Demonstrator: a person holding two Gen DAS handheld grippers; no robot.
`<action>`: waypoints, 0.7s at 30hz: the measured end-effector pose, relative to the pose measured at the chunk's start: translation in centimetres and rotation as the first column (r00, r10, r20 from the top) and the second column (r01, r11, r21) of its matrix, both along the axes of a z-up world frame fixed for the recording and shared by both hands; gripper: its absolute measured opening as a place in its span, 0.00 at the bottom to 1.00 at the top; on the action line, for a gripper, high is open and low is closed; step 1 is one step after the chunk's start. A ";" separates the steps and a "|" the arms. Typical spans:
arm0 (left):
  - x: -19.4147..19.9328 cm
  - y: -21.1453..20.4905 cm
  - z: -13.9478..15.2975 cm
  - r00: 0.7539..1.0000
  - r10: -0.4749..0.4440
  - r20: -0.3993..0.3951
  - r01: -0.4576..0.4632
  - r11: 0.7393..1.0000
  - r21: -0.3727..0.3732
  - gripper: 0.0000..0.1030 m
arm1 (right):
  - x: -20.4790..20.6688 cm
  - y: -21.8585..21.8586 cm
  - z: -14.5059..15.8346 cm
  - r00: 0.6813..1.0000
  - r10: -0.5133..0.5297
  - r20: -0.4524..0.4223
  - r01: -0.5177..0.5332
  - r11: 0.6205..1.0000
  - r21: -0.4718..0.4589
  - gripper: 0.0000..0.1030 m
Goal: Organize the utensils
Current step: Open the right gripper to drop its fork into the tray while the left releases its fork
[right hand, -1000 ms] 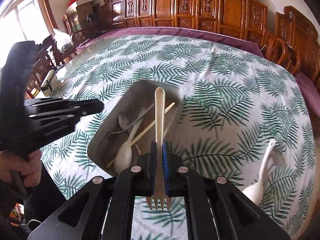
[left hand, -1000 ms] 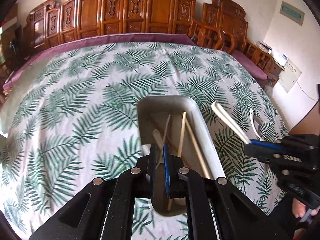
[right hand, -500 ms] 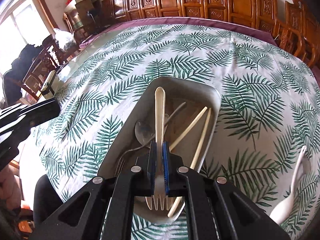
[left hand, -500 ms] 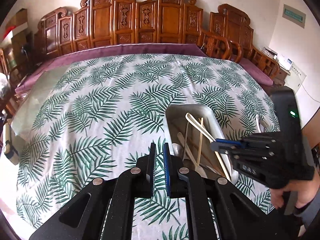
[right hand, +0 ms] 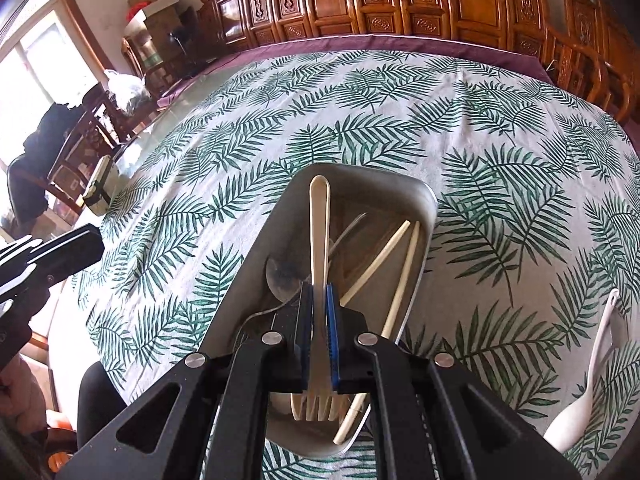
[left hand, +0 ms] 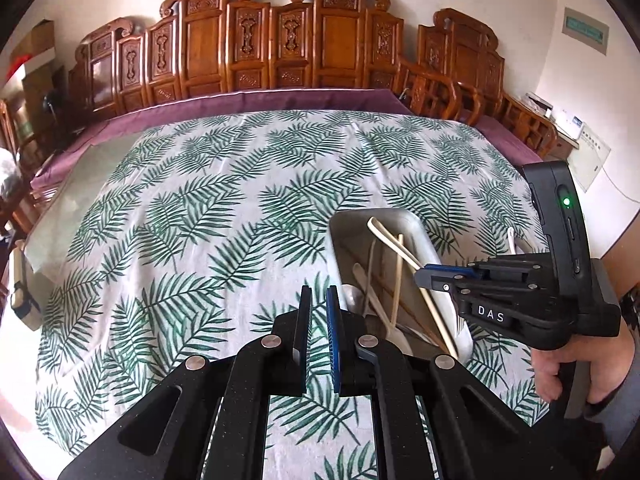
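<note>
**Fork held over the tray, lengthwise, ready to set down**

Room: carved wooden chairs [left hand: 280,40] line the far wall. A large table wears a fern-print tablecloth [left hand: 200,208] over a purple underlay.

Metal tray [right hand: 430,204]: oblong, on the cloth near the person's edge. It is the collecting point, judging by its load: cream chopsticks [right hand: 404,268], a metal spoon [right hand: 280,276] and other steel handles I cannot sort out.

Right gripper [right hand: 319,300]: clenched on a cream plastic fork [right hand: 320,216], pads pinching the shank. It hangs over the tray's near half. From the left wrist view the fork is raised and clear of the tray floor.

Fork direction: long axis runs along the tray's length, in line with the gripper. Handle end points away toward the tray's far end; tines [right hand: 318,410] poke out behind the pads toward the person. That alignment likely lets it drop in parallel with the chopsticks instead of bridging the rim.

Left gripper [left hand: 318,304]: pads nearly together, nothing between them, parked over bare cloth just left of the tray, probably to stay clear.

Outstanding: a white ladle-type spoon [right hand: 580,392] on the cloth right of the tray.
</note>
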State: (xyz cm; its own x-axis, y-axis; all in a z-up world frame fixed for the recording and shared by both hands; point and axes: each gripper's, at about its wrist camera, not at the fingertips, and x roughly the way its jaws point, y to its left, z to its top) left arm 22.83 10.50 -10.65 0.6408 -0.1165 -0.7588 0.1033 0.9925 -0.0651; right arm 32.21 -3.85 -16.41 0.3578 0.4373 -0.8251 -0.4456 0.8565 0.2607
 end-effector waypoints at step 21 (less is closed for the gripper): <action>0.3 -4.9 -0.9 0.997 -0.078 -0.023 0.078 0.997 -0.009 0.34 | -1.7 -15.4 1.6 0.979 -0.183 0.094 0.191 0.978 -0.084 0.24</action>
